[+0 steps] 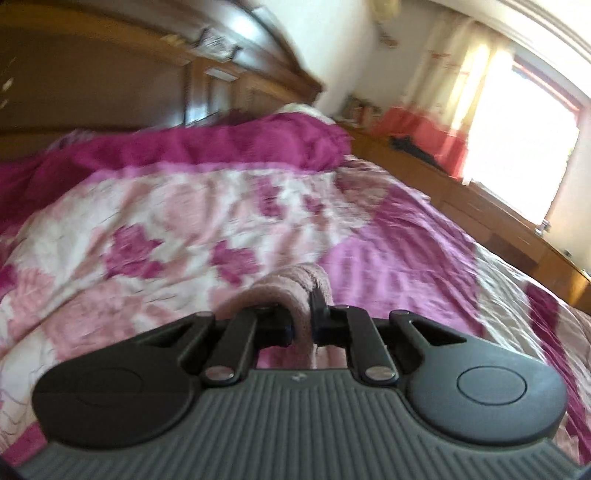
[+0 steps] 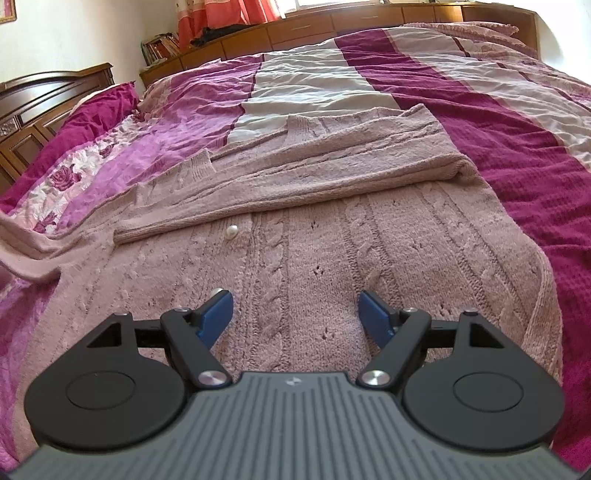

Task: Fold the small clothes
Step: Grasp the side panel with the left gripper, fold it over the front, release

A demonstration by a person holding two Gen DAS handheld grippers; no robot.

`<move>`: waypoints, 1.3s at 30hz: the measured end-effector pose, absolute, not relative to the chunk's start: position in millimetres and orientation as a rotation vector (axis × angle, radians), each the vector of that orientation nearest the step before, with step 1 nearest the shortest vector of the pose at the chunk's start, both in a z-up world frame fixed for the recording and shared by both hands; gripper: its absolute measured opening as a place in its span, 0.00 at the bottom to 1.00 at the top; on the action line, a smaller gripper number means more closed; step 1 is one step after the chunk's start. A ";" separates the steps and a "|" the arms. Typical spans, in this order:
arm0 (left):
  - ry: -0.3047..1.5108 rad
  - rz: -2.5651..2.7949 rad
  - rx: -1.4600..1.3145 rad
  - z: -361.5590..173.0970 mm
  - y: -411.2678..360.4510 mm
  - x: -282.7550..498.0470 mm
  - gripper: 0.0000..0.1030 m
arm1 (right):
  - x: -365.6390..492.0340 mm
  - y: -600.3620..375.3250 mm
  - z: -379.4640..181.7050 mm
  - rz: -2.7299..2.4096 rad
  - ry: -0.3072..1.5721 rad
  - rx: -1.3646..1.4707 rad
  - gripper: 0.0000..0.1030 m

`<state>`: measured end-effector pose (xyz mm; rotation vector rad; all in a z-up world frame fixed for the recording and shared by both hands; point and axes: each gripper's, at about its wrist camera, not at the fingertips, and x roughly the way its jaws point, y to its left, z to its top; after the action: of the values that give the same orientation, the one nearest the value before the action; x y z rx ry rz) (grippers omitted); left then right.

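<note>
Left tool [image 1: 303, 320] is pinching a fold of dusty-pink knit fabric, its jaws drawn nearly together with the cloth bunched between them and looping up over the fingertips. Beyond that tool, in a blurred view, a bed cover [image 1: 207, 229] printed with pink and magenta roses is stretching away toward a magenta pillow [image 1: 221, 142] and a dark wooden headboard [image 1: 110, 74], with a bright window [image 1: 524, 147] and a red-and-cream curtain [image 1: 443, 110] off to the right. Right tool [image 2: 297, 315] is hovering with its blue-padded jaws standing wide apart and nothing between them, just above the knit. Under and ahead of it, a pink cable-knit cardigan [image 2: 332, 258] is lying spread flat on the bed, running from the near edge of the view up toward the middle of the mattress. One sleeve [image 2: 295, 177] is lying folded across the body of the garment from the right side toward the left, and a small pearl button [image 2: 231, 232] is showing just below that sleeve's edge. Around the cardigan, a bedspread [image 2: 498, 122] in magenta, lilac and white stripes is covering the bed. Farther back, a low wooden cabinet [image 2: 314, 26] is running along the wall, with books [image 2: 159, 46] stacked at its left end.
</note>
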<state>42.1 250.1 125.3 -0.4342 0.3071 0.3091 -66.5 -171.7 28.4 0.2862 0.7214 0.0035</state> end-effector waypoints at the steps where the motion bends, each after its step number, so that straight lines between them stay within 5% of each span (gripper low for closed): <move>1: 0.298 0.283 -0.420 130.3 240.3 42.6 0.11 | -66.8 -172.6 28.9 0.005 0.720 0.291 0.78; 18: 0.296 0.037 -0.294 157.5 95.6 59.4 0.11 | -79.5 -201.3 49.3 0.008 0.672 0.404 0.78; 39: 0.540 -0.083 -0.138 77.2 -0.2 74.9 0.11 | -88.9 -239.7 41.7 -0.037 0.645 0.505 0.78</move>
<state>74.9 -0.2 77.2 -0.1380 0.5401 -0.0832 -88.9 -239.7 41.7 0.5051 0.6446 -0.0375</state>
